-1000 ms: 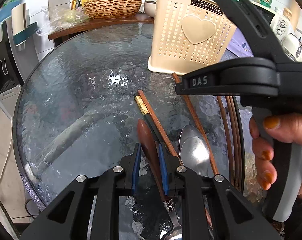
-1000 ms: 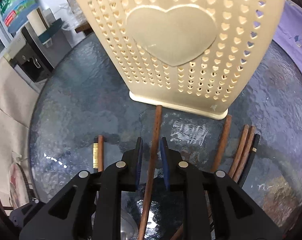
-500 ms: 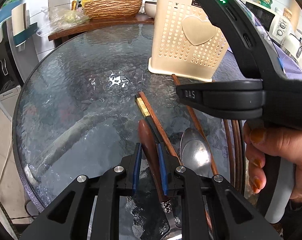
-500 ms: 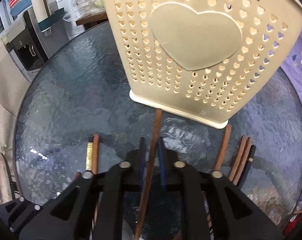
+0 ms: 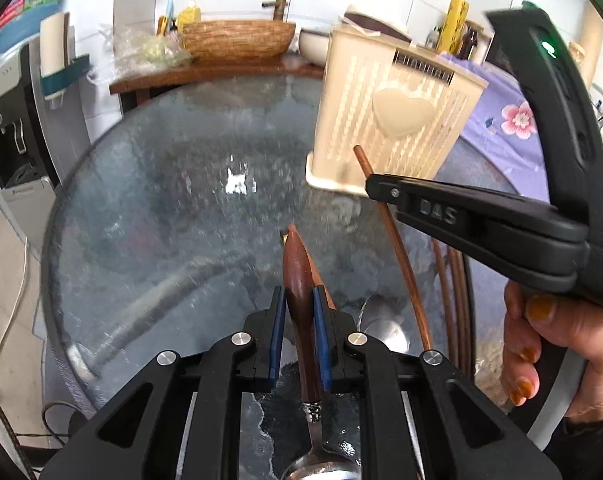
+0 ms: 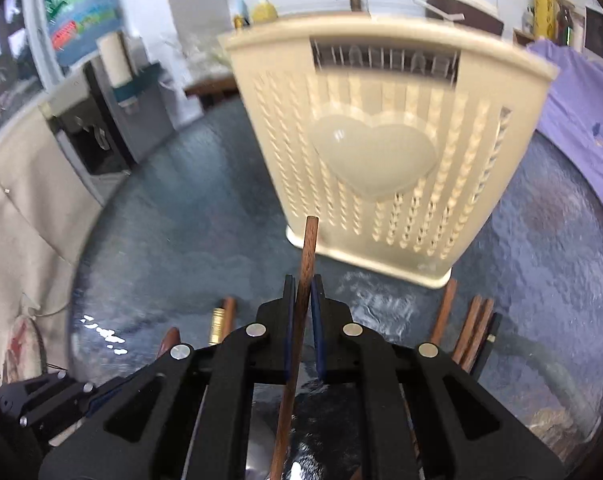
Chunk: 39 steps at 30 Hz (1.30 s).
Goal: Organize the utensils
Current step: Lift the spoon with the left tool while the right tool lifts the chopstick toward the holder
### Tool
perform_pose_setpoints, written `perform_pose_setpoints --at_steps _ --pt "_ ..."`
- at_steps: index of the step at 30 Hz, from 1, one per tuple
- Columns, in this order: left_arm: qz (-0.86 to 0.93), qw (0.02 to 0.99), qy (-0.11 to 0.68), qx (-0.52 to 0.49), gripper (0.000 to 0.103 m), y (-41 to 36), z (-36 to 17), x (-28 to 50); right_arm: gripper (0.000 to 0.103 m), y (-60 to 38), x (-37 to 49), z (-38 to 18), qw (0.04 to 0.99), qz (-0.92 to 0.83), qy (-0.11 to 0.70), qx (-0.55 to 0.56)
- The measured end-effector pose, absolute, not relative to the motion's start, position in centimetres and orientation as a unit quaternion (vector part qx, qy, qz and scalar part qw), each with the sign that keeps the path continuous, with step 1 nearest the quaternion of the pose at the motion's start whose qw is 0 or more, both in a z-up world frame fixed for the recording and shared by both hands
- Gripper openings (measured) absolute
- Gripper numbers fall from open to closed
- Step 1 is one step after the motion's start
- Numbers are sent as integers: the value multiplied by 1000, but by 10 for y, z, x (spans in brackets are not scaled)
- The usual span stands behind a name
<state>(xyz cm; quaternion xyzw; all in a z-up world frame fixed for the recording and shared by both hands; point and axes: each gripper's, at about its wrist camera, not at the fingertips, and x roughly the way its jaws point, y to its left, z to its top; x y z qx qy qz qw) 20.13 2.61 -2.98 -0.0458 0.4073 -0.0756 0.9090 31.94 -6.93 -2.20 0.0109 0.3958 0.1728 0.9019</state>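
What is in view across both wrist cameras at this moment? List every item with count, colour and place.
Round textured glass table: one, grey-blue, under everything.
Perforated plastic utensil holder with a heart: one, cream, upright at the table's far side.
Wooden-handled metal spoon: one, brown handle, between the left gripper's pads.
Single wooden chopstick: one, brown, between the right gripper's pads.
Loose chopsticks: several, brown and black, on the table right of the right gripper.
Plain metal spoon: one, silver, on the table.
Woven basket: one, tan, on the back counter.
Left gripper: black, closing on the spoon handle.
Right gripper: black, shut on the chopstick.
Hand: one, holding the right gripper.
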Motion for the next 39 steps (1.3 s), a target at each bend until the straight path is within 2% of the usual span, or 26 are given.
perform_pose_setpoints --at_steps 8,14,39 --pt "-85 932 349 -41 14 29 12 174 8 -100 267 32 919 238 313 36" --pt "-92 938 332 -45 14 33 27 163 8 -129 232 59 919 273 281 48" --pt "-113 948 294 -53 13 39 58 156 8 -156 196 100 915 312 254 37"
